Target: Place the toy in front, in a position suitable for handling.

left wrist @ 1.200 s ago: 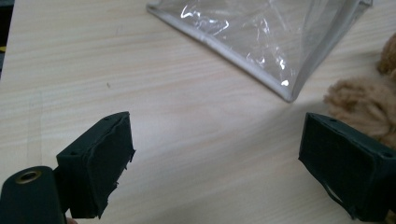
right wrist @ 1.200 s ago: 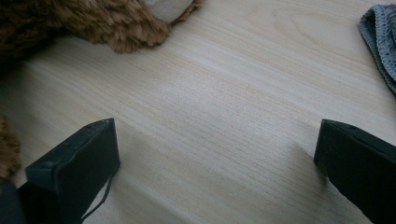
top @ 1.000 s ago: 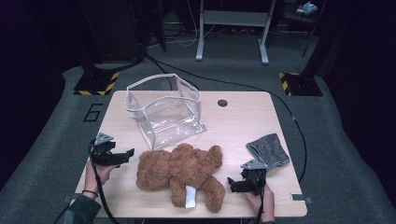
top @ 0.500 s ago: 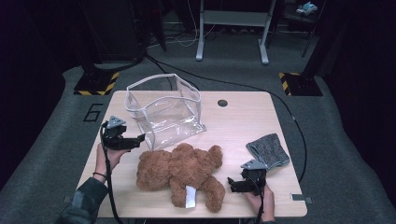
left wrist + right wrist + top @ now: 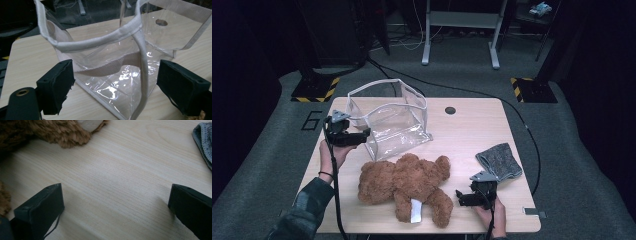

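Observation:
A clear plastic bag point(image 5: 392, 120) with white fabric trim stands open at the table's back left. My left gripper point(image 5: 362, 136) hovers at its left front corner, pointing at it. In the left gripper view the bag point(image 5: 105, 42) rises just ahead of this gripper point(image 5: 115, 87). Its jaws are wide apart and have just closed a little; the bag's near corner seam lies between them, untouched by the pads. A brown teddy bear point(image 5: 407, 180) lies in front of the bag. My right gripper point(image 5: 460, 196) rests open by the bear's leg point(image 5: 50, 132), over bare wood point(image 5: 116, 202).
A folded grey cloth point(image 5: 499, 161) lies at the right, just behind the right gripper, and its edge point(image 5: 203, 137) shows in the right gripper view. The wooden table point(image 5: 472, 130) has a round cable hole point(image 5: 450, 110) at the back. Dark floor surrounds it.
My left gripper has risen from the table's left front and moved back and right to the bag's corner. The right gripper, bear and cloth have stayed put.

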Motion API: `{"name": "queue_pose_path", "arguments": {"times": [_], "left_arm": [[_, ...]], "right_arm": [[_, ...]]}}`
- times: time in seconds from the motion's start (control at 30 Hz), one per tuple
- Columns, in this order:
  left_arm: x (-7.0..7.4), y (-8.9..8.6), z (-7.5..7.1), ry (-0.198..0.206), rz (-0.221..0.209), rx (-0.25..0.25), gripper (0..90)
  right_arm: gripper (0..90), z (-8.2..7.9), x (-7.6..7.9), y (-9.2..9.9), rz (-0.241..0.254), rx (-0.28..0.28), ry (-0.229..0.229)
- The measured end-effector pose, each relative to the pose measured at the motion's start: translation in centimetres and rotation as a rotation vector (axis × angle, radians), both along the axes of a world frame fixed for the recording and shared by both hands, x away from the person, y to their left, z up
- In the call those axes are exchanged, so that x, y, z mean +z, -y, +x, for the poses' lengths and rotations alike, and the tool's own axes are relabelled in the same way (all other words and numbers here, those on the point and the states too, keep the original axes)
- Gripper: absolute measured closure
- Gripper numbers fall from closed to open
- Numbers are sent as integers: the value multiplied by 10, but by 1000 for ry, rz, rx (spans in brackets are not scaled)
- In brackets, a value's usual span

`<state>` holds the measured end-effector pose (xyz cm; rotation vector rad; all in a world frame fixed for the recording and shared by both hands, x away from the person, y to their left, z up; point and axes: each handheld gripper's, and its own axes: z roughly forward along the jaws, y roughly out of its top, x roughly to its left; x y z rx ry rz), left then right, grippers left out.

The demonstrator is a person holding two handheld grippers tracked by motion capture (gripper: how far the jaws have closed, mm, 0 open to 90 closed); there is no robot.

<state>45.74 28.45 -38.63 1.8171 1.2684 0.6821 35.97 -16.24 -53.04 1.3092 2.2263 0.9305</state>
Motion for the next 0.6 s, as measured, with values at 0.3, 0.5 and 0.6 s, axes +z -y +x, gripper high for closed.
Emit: {"name": "queue_pose_path", "arguments": {"times": [0.3,0.5,0.6], "left_arm": [[3,11,-3,11,21,-51,396],[0,21,0,19,95,-76,504],[-2,22,4,29,112,-81,603]], "right_arm": [[0,0,0,0,-1,1,0],[0,0,0,0,-1,1,0],[0,0,0,0,-1,1,0]]}}
